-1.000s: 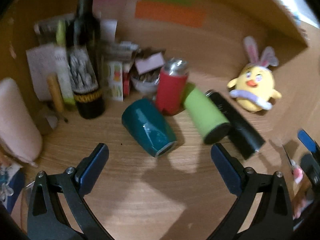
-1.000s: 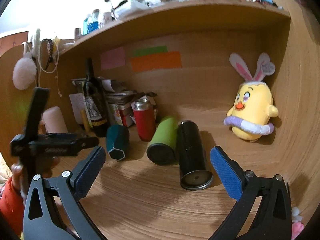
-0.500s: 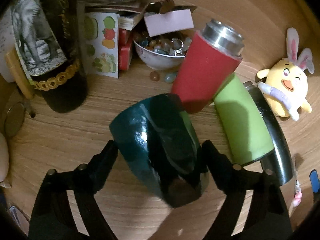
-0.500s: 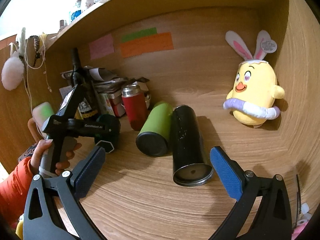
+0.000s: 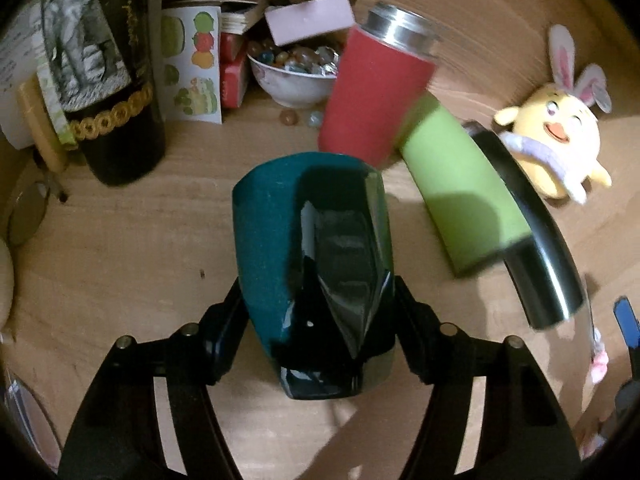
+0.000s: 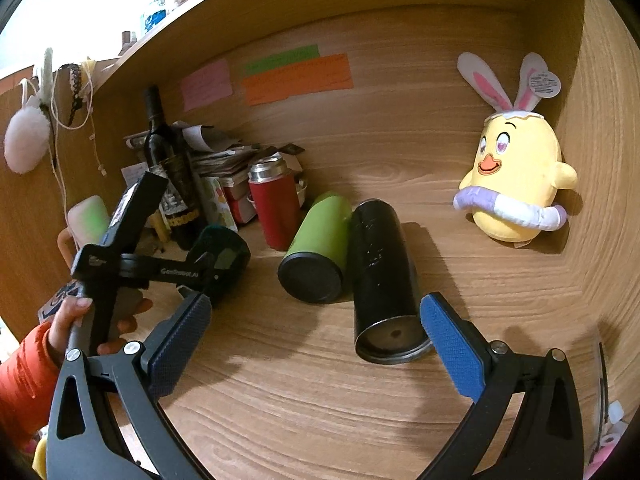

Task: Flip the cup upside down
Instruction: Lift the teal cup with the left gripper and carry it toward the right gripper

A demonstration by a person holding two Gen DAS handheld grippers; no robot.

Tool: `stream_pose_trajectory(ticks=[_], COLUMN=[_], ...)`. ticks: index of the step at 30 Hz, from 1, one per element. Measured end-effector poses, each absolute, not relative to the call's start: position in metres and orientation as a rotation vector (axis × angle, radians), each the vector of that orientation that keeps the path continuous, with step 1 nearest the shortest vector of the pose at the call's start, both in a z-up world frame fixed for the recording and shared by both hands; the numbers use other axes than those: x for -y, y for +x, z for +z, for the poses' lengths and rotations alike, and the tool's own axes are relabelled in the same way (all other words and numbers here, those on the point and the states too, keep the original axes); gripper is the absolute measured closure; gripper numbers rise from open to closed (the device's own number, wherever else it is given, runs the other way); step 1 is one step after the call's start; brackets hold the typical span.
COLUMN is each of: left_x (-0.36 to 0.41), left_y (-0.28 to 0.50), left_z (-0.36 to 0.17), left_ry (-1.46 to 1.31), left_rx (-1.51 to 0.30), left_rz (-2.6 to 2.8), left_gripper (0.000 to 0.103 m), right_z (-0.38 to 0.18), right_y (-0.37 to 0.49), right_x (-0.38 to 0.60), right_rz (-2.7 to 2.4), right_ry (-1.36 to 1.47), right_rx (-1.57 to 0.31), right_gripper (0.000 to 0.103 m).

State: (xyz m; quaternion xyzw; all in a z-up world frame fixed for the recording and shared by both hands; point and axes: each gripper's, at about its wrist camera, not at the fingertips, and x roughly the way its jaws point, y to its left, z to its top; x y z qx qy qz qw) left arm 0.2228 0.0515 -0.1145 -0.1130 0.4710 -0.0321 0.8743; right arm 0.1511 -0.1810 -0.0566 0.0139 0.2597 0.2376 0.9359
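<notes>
A dark teal faceted cup (image 5: 312,248) lies on its side on the wooden desk, its mouth toward the camera. My left gripper (image 5: 316,320) is shut on the teal cup, one finger pressed on each side near the rim. The right wrist view shows the same cup (image 6: 224,258) held in the left gripper (image 6: 208,268), close to the desk. My right gripper (image 6: 316,344) is open and empty, hovering over the desk in front of a black bottle (image 6: 382,276).
A red flask (image 5: 374,94) stands behind the cup. A green tumbler (image 5: 464,188) and the black bottle (image 5: 532,236) lie to its right. A wine bottle (image 5: 108,80), a bowl of beads (image 5: 294,74) and papers crowd the back left. A yellow plush chick (image 6: 514,184) sits right.
My left gripper moved forward to the teal cup and closed on it. The cup turned to point along the gripper. The right gripper moved slightly closer to the desk.
</notes>
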Motion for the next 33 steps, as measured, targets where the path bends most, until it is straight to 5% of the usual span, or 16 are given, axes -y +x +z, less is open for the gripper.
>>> stream_pose_trajectory(ticks=[33], left_x=[0.03], left_y=[0.112], left_z=[-0.114], left_ry=[-0.194], left_rx=[-0.994], left_rz=[-0.224], left_gripper=[0.036], right_z=[-0.052], right_y=[0.098], right_x=[0.194], right_rz=[0.504], right_ry=[0.008], right_rx=[-0.483], right_gripper=[0.0])
